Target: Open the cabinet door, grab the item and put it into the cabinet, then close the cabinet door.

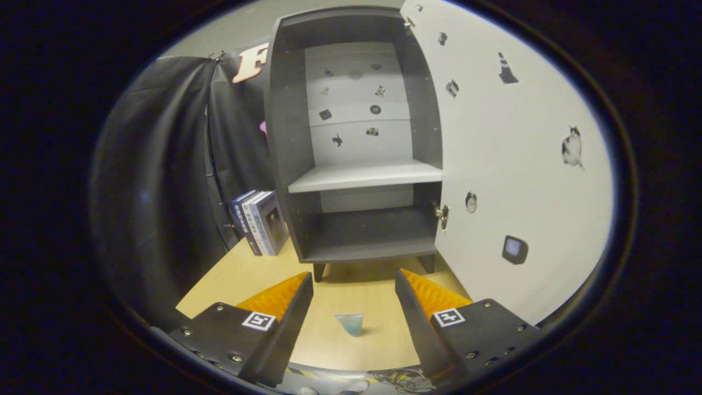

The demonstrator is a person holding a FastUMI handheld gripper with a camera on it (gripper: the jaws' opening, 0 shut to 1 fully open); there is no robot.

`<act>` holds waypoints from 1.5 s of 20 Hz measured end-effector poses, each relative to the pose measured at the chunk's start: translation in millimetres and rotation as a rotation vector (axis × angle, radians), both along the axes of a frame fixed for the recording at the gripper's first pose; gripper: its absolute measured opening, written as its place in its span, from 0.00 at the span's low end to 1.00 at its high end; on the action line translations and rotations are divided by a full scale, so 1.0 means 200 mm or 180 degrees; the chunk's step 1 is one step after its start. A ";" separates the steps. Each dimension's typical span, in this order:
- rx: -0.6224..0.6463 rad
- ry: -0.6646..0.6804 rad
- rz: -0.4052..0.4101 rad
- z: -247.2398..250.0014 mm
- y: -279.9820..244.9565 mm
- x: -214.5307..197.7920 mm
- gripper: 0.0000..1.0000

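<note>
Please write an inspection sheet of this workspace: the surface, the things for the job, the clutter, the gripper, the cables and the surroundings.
Surface: wooden table, pale and bare around the cup.
Job's things: cabinet stands on the table, its door swung wide open; white shelf and dark bottom compartment both hold nothing. Small bluish cup stands upright on the table between the fingers, touching neither.
Clutter: books lean beside the cabinet.
Gripper: gripper open, fingers wide apart, holding nothing.
Cables: a tangle of thin wires under the gripper, at the table's near edge.
Surroundings: black cloth hangs behind the books; small stickers on the door and the cabinet's back panel.
</note>
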State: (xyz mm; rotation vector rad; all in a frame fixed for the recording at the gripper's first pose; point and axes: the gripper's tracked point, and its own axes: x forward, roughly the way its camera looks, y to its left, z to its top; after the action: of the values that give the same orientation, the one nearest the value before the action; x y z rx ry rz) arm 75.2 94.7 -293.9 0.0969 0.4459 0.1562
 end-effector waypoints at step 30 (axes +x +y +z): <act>-0.0180 0.0711 -0.0040 -1.02 0.16 0.19 0.53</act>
State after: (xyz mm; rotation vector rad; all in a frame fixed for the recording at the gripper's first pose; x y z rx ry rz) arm 113.6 126.3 -498.1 0.0617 0.6720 0.1207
